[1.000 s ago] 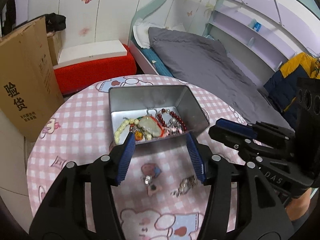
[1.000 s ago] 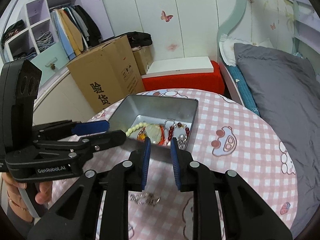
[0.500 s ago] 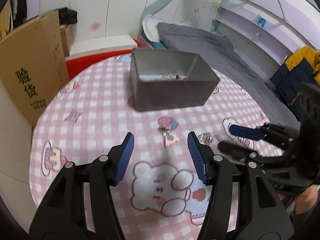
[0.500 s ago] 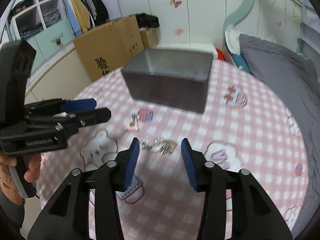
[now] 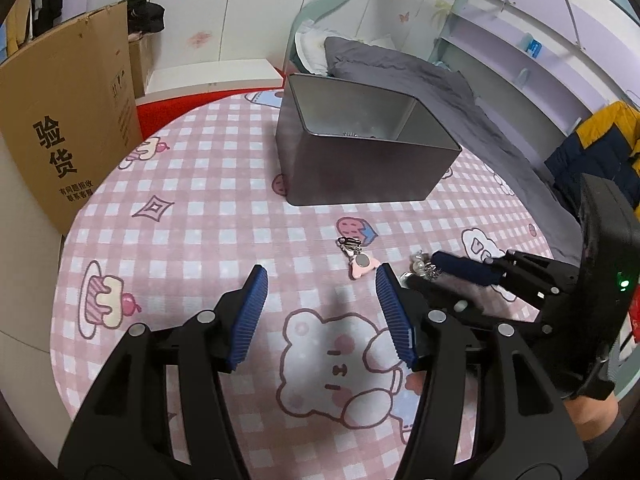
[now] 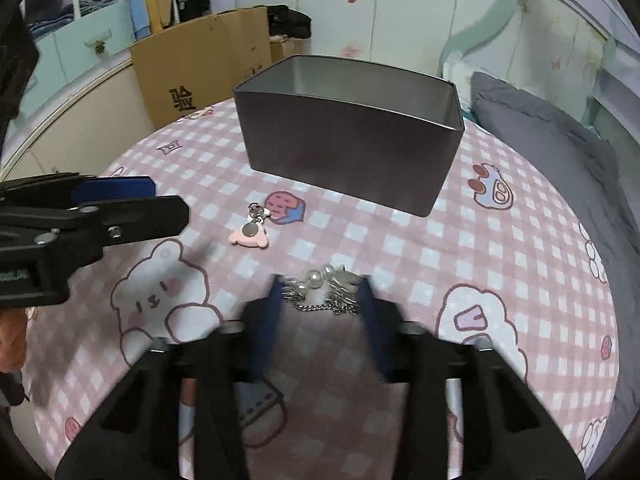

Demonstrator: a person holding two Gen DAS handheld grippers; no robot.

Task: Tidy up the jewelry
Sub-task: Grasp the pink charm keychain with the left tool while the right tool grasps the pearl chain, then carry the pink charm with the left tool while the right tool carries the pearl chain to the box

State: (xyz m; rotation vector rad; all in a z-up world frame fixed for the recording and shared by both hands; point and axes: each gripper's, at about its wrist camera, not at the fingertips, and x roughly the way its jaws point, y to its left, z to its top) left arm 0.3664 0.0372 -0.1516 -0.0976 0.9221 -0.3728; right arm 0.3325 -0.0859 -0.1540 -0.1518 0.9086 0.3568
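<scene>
tin behind charm, brooch

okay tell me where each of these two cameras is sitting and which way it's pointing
Left wrist: on the left gripper, looking along its open fingers across the pink table at the metal tin; the right gripper reaches in from the right.
Right wrist: on the right gripper, its fingers either side of the pearl chain piece; the left gripper shows at left.
Shared: tin, pink charm, chain piece.

Silver chain piece with 2 pearls lies flat near a pink charm; open grey metal tin stands beyond.
</scene>
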